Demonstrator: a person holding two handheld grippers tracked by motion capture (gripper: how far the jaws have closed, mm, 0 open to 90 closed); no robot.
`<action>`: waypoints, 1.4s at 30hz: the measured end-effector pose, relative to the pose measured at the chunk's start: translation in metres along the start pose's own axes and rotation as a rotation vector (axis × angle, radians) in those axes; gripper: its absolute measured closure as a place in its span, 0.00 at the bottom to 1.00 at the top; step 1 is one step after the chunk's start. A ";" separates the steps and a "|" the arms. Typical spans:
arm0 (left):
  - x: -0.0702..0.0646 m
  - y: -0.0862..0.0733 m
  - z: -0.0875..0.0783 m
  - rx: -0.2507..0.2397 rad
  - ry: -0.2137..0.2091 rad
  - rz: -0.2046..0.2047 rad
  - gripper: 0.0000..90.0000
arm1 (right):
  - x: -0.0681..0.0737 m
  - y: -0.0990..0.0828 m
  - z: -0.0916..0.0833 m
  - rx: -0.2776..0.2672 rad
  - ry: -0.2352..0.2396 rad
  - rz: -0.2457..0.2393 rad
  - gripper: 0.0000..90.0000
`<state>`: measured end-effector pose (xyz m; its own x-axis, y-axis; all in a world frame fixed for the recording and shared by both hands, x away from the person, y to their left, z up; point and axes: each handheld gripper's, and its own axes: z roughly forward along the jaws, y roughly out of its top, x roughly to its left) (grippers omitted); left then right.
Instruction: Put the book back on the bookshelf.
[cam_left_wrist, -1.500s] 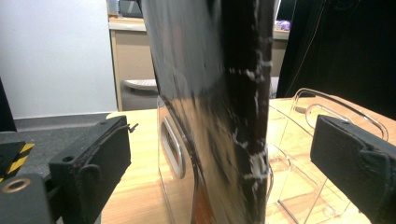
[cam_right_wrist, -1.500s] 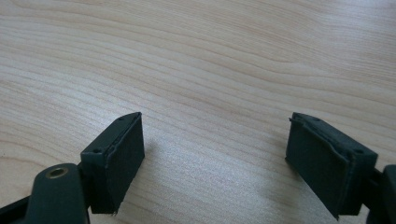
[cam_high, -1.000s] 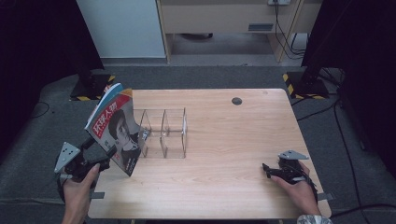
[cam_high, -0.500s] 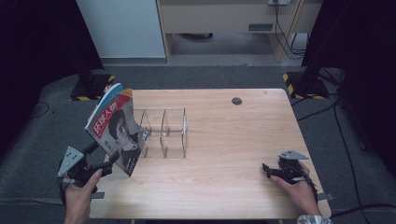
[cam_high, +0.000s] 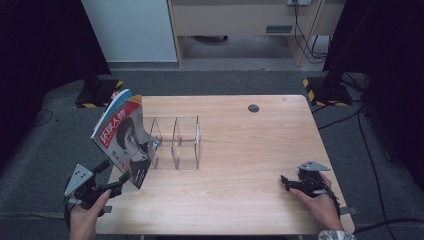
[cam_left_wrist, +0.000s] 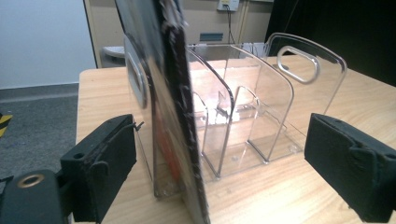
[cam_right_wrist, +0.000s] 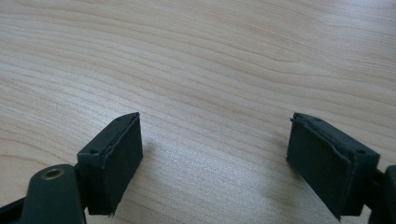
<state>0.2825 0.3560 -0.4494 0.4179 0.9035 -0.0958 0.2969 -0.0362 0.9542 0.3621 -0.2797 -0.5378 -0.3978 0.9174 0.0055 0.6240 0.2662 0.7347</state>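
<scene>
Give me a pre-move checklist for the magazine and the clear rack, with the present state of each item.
1. Magazine seated in the end slot of the clear rack: ok, though it leans outward toward the table's left edge.
2. Left tool released from the magazine: ok, jaws stand wide, pads clear of it in the left gripper view.
3. Magazine stable on its own: cannot tell; it tilts steeply.
4. Other rack slots free: ok, nothing in them.
5. Right tool out of the way: ok, open, low over bare table near the right edge.
6. Rack flat on the table: ok.
</scene>
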 end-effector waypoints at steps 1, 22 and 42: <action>-0.001 -0.001 -0.001 0.002 0.000 0.000 0.10 | 0.000 0.000 0.000 0.000 0.000 -0.001 0.20; -0.024 -0.012 -0.007 0.065 -0.089 0.002 0.11 | 0.001 0.000 0.000 0.000 0.001 0.000 0.20; -0.053 -0.003 0.024 0.153 -0.172 0.078 0.09 | 0.000 0.000 0.000 0.000 0.004 -0.005 0.20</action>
<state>0.2806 0.2979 -0.4539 0.5809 0.8097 -0.0829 0.3795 -0.1793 0.9076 0.3619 -0.2793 -0.5378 -0.4034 0.9150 0.0042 0.6222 0.2710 0.7345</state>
